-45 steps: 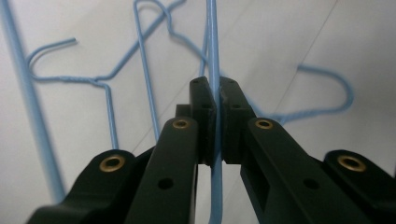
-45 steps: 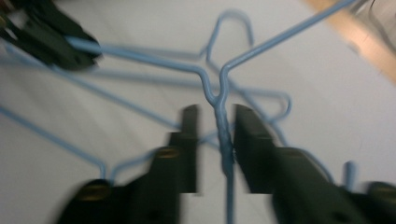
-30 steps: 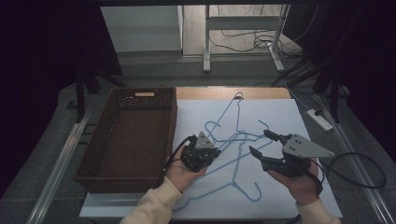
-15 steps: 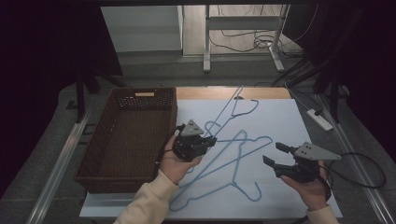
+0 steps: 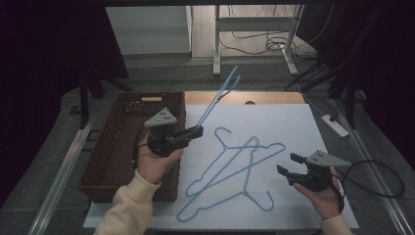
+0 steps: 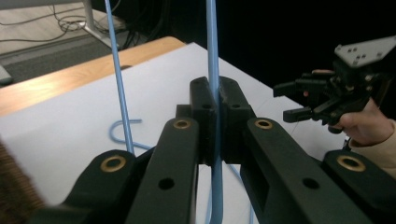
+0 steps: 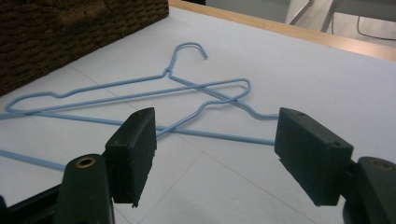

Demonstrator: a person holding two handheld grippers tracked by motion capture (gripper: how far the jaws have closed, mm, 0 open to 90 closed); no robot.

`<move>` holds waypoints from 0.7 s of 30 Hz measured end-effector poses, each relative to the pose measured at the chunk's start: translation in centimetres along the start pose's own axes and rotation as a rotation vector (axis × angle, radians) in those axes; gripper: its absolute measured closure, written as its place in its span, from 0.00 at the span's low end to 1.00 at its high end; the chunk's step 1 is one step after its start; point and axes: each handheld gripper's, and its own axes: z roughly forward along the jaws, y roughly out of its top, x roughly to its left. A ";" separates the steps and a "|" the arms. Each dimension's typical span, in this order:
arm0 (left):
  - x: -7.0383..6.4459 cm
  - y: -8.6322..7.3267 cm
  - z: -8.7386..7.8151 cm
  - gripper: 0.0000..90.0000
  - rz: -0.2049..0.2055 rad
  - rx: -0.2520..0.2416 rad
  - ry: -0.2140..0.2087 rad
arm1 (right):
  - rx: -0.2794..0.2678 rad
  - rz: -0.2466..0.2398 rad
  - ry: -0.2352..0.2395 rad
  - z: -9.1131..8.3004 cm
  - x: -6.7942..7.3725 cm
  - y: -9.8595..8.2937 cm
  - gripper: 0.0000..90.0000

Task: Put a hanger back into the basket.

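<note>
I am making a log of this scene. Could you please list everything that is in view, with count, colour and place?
Lifted hanger: 1, light blue wire, held up over the basket's right edge.
Flat hangers: 2, light blue wire, crossed on the white sheet.
Basket: 1, dark brown wicker, left of the sheet.
White sheet: 1, white, covering the table.
Power strip: 1, white, floor at right.
Left gripper: 1, black, shut on the lifted hanger.
Right gripper: 1, black, open, above the sheet's right part.

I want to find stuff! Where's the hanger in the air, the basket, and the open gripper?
lifted hanger (image 5: pixel 222 91), high view, on its raised wires.
basket (image 5: pixel 110 157), high view, on its floor.
right gripper (image 5: pixel 288 164), high view, between its open jaws.
</note>
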 end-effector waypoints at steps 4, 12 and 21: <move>1.5 -0.1 -2.0 0.96 0.000 -0.014 -0.021 | 0.015 -0.016 -0.009 0.3 0.2 -0.2 0.34; 4.3 -1.5 -4.8 0.96 -0.017 -0.010 -0.016 | 0.028 -0.020 -0.012 0.7 0.2 -0.4 0.34; 6.7 -3.0 -7.8 0.96 -0.017 0.003 0.032 | 0.054 -0.033 -0.025 1.1 0.4 -0.6 0.34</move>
